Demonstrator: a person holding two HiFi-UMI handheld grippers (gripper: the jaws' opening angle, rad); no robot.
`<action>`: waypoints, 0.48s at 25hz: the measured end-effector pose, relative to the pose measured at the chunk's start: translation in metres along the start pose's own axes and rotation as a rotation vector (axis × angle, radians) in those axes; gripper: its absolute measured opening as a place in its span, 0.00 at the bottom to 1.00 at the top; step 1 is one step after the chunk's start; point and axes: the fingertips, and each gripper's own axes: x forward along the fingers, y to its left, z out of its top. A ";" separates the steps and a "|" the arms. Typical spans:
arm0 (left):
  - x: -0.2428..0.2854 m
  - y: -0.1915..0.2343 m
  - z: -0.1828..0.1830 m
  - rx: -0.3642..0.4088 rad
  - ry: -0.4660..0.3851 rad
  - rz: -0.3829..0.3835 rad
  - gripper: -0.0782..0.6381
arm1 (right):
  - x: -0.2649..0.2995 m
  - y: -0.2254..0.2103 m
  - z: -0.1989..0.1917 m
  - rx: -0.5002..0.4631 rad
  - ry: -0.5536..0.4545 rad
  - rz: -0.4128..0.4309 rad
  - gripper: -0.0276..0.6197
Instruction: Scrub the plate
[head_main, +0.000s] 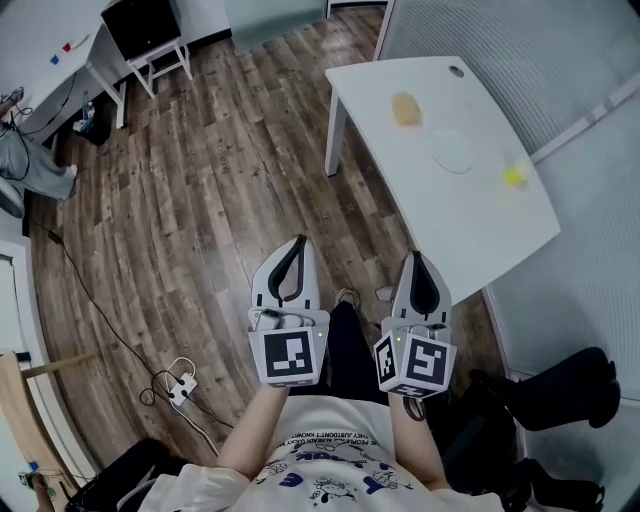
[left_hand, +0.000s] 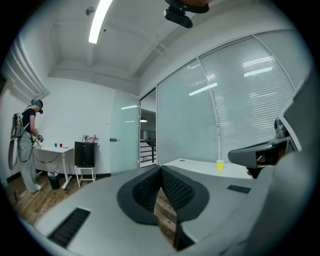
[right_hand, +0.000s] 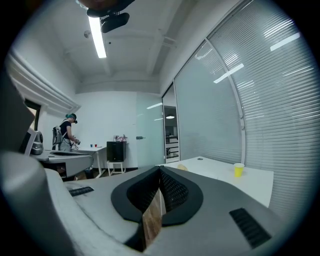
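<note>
A white table (head_main: 470, 215) stands ahead on the right. On it lie a round pale plate (head_main: 453, 150), a yellowish sponge (head_main: 406, 110) beyond it and a small yellow cup (head_main: 514, 177) to its right. My left gripper (head_main: 298, 242) and right gripper (head_main: 416, 256) are held side by side over the wood floor, short of the table's near edge, both pointing forward. Each has its jaws shut with nothing between them. The left gripper view shows its closed jaws (left_hand: 160, 170) with the cup (left_hand: 219, 164) far off. In the right gripper view the closed jaws (right_hand: 160, 171) face the sponge (right_hand: 183, 167) and cup (right_hand: 238, 170).
A glass wall with blinds (head_main: 560, 60) runs along the table's far side. A black bag (head_main: 560, 390) lies on the floor at right. Cables and a power strip (head_main: 180, 385) lie at left. A black box on a white stool (head_main: 140, 25) and a person at a desk (left_hand: 27, 145) are far off.
</note>
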 end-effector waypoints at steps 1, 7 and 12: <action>0.008 -0.001 0.001 -0.002 0.001 -0.001 0.14 | 0.007 -0.004 0.001 0.000 0.001 0.000 0.07; 0.063 -0.015 0.012 0.007 0.000 -0.012 0.14 | 0.052 -0.037 0.011 0.011 -0.006 -0.012 0.07; 0.110 -0.031 0.023 0.015 -0.001 -0.022 0.14 | 0.091 -0.064 0.021 0.016 -0.006 -0.007 0.07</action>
